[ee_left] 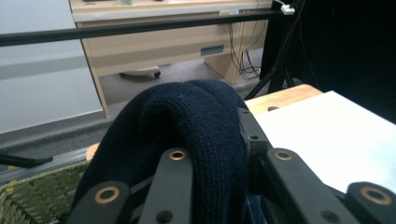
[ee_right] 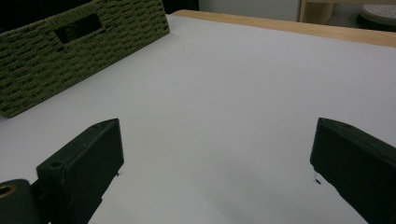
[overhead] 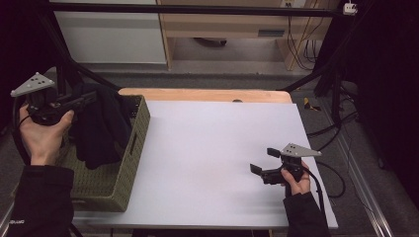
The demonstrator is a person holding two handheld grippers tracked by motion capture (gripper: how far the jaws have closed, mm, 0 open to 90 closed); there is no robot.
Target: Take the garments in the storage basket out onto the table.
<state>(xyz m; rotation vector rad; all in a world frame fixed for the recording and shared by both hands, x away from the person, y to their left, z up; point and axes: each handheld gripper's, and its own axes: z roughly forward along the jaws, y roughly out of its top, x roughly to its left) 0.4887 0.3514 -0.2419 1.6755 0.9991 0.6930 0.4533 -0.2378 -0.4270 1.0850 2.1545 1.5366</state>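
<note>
A dark navy knitted garment (overhead: pixel 101 129) hangs from my left gripper (overhead: pixel 86 101), held up over the green woven basket (overhead: pixel 129 163) at the table's left edge. In the left gripper view the knit (ee_left: pixel 196 126) bulges between the black jaws, which are shut on it. Its lower part still droops into the basket. My right gripper (overhead: pixel 264 160) rests low over the white table sheet (overhead: pixel 207 148) at the right front, jaws wide apart. In the right gripper view nothing lies between its fingers (ee_right: pixel 84 163), with bare white sheet ahead.
The basket (ee_right: pixel 70 42) stands off to the left in the right gripper view. A wooden table edge (overhead: pixel 207 95) runs along the back. Black frame bars (overhead: pixel 197 9) and cables (overhead: pixel 336 128) surround the table; a wooden cabinet (ee_left: pixel 163 42) stands behind.
</note>
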